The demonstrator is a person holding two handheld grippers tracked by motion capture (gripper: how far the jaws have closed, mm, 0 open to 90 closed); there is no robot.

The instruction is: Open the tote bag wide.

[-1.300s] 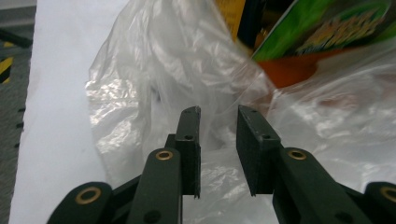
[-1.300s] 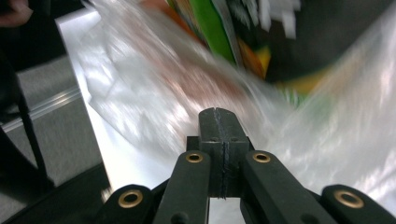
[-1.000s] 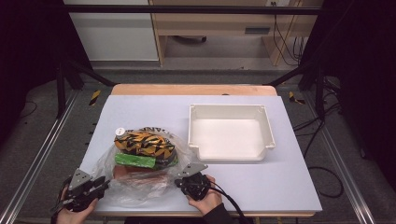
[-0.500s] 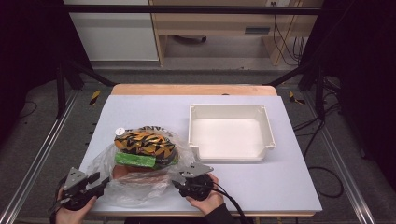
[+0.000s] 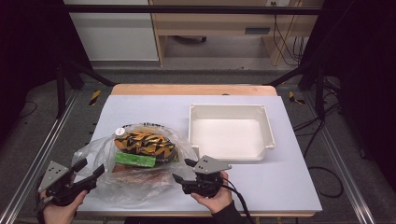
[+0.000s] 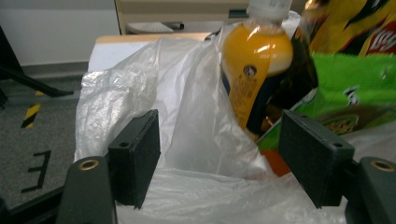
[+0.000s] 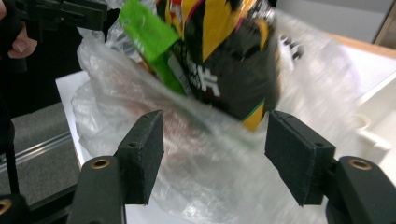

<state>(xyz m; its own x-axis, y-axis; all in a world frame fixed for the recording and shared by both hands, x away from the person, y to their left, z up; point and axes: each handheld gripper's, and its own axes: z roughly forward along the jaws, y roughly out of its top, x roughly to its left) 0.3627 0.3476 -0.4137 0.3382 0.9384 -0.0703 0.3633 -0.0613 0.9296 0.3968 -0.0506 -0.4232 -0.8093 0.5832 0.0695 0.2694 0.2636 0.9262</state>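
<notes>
A clear plastic bag (image 5: 140, 184) lies on the white table's left front part. It holds a yellow-and-black chip bag (image 5: 144, 142), a green packet (image 5: 135, 159) and an orange juice bottle (image 6: 254, 60) with a white cap (image 5: 120, 131). My left gripper (image 5: 92, 166) is open at the bag's left edge, with thin plastic lying between its jaws (image 6: 219, 140). My right gripper (image 5: 182, 170) is open at the bag's right edge, its jaws facing the chip bag (image 7: 224, 60) through the plastic (image 7: 212, 149).
An empty white tray (image 5: 229, 112) stands right of the bag, close behind my right gripper. The table's front edge runs just below both hands. A metal frame rail (image 5: 42, 154) lines the left side. Open tabletop lies behind the bag.
My left gripper has edged right, closer to the bag's left side. My right gripper has shifted slightly. The bag and tray have stayed put.
</notes>
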